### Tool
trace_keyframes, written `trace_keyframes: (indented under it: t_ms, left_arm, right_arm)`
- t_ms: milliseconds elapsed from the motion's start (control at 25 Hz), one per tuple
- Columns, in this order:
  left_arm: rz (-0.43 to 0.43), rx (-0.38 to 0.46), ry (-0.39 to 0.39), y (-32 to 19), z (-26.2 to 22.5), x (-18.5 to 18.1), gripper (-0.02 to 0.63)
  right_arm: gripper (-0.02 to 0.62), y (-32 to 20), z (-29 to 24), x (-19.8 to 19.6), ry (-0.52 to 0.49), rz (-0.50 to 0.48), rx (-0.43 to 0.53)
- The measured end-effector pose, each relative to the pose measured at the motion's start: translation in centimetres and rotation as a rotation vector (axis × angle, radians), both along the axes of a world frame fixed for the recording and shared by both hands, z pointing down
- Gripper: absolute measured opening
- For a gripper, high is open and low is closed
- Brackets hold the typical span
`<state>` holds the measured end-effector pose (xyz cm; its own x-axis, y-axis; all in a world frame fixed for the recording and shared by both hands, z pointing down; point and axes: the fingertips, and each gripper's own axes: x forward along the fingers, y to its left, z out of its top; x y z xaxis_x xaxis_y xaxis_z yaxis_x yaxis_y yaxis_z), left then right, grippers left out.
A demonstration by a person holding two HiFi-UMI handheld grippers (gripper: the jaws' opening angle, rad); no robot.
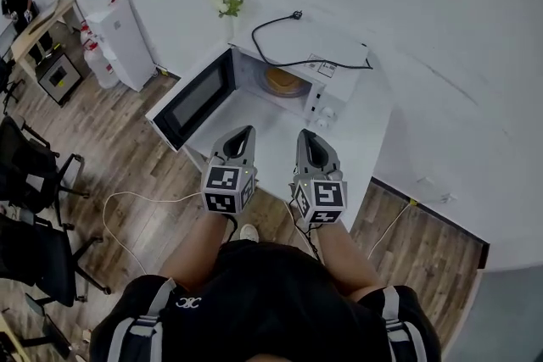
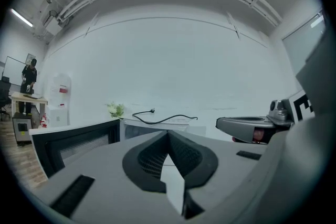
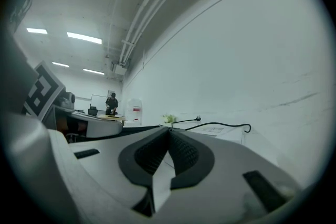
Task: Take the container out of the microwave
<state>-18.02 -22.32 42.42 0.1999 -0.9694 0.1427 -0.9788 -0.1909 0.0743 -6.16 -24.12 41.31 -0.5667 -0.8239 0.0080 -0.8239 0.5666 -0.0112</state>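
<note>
A white microwave (image 1: pixel 335 64) stands on a white table (image 1: pixel 373 123) with its door (image 1: pixel 193 100) swung open to the left. Inside its cavity sits a round container (image 1: pixel 284 81) with orange-brown contents. My left gripper (image 1: pixel 246 131) and right gripper (image 1: pixel 304 135) hover side by side in front of the table, pointing toward the oven, both shut and holding nothing. In the left gripper view my left gripper (image 2: pixel 168 132) shows closed jaws, with the microwave (image 2: pixel 157 126) and its door (image 2: pixel 79 141) beyond. In the right gripper view my right gripper (image 3: pixel 169 130) also shows closed jaws.
A black power cord (image 1: pixel 293 55) lies unplugged on top of the microwave. A small vase of flowers (image 1: pixel 225 4) stands behind it by the wall. A water dispenser (image 1: pixel 119 34) is at the left, office chairs (image 1: pixel 38 182) on the wooden floor.
</note>
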Motion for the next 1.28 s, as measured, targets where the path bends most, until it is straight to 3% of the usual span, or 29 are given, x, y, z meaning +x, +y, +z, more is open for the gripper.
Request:
trace_keyframes:
  t_ms: [240,480,640,1040,1280]
  left_arm:
    - [0.047,-0.021,-0.041,-5.6,1.4,-2.8,0.014]
    - [0.125,0.009,-0.216,-10.0,2.0,-3.1,0.014]
    - [0.171,0.029,-0.357,-12.5,3.4,-2.4,0.014]
    - [0.304,0.029,-0.864,-18.5,8.5,0.2,0.014]
    - [0.398,-0.048,-1.029,-21.8,12.9,1.5,0.028]
  right_arm:
    - [0.006,-4.7,1.2,-1.3,0.001,0.069,-0.019]
    - [0.005,-7.5,2.2,-0.5,-0.004,0.132,-0.044]
    - [0.006,-8.6,3.2,0.9,-0.010,0.167,-0.065]
    - [0.006,-10.9,4.5,5.9,-0.035,0.259,-0.094]
    - [0.005,-11.7,5.5,9.1,-0.040,0.311,-0.108]
